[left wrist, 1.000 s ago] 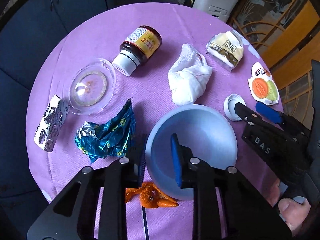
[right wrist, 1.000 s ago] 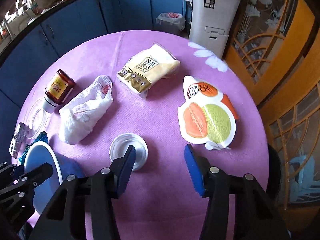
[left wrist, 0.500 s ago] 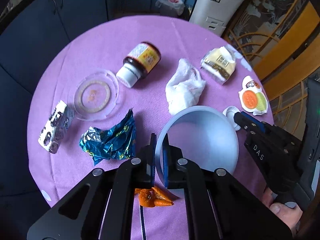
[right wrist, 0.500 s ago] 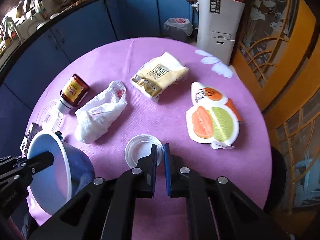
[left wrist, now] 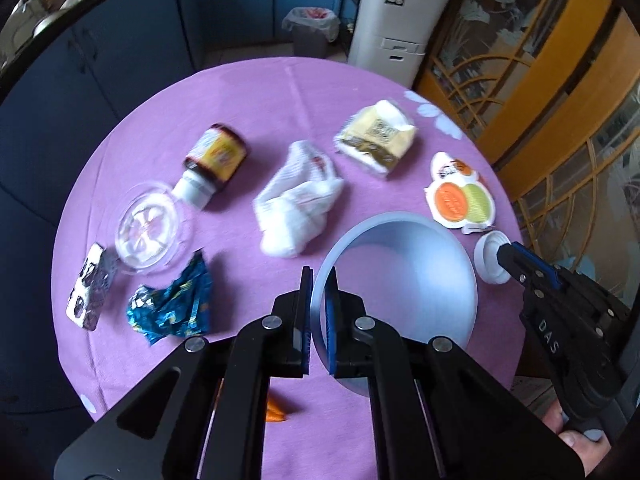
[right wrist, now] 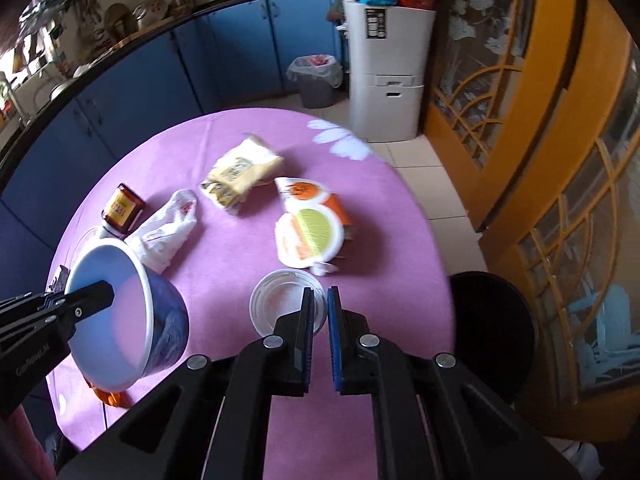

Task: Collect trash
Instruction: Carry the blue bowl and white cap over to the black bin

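Here we look down on a round counter under a purple cloth, the largest thing in view. Beyond it stand blue cabinets, a tall white bin and a small grey bin with a liner.

On the cloth, going down in size, lie a crumpled white bag, a yellow snack packet, a fruit-print wrapper, a brown jar on its side, a clear plastic lid, a blue foil wrapper, a blister pack and a scrap of orange peel, this last half hidden behind our left tool. The bag and the jar lie between the bowl and the far side of the counter.

Our left gripper points steeply down, its jaws closed on the near rim of the blue bowl, one pad inside and one outside. In the right wrist view the bowl tilts with its mouth turned aside, its base clear of the cloth.

Our right gripper also slants down, its jaws pinched on the edge of the small white cap. The cap sits just beside the fruit-print wrapper. A thumb shows under the right handle.
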`<state>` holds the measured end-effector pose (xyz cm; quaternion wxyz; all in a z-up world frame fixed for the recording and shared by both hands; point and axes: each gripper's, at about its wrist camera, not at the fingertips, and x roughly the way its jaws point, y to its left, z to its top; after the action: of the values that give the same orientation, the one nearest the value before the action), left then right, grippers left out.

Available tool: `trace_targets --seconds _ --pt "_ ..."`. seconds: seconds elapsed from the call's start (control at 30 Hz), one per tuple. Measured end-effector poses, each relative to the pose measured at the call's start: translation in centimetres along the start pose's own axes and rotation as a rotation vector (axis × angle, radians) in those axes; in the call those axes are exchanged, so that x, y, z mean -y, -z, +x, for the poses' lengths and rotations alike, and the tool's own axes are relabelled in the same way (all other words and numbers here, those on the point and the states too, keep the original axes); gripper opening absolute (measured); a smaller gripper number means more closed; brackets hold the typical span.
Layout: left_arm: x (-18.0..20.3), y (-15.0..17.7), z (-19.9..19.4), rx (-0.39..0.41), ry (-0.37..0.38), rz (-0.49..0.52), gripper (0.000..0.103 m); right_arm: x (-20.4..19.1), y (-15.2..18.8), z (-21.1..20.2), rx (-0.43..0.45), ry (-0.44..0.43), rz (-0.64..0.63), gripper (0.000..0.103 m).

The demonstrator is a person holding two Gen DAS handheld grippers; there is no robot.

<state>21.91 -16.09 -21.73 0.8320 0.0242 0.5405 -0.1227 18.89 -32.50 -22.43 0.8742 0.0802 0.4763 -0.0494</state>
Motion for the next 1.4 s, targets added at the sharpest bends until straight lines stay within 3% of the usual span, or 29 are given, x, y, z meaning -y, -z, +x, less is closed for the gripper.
trace_targets --seconds 0.63,1.4 --pt "11.4 -1.8 0.9 0.037 0.007 0.203 0.006 9.1 1.8 -3.3 0.062 0.069 0.154 0.008" --pt "23.7 -1.8 3.9 0.015 0.013 0.4 0.006 18.9 4.1 -3.0 0.056 0.111 0.32 0.007"
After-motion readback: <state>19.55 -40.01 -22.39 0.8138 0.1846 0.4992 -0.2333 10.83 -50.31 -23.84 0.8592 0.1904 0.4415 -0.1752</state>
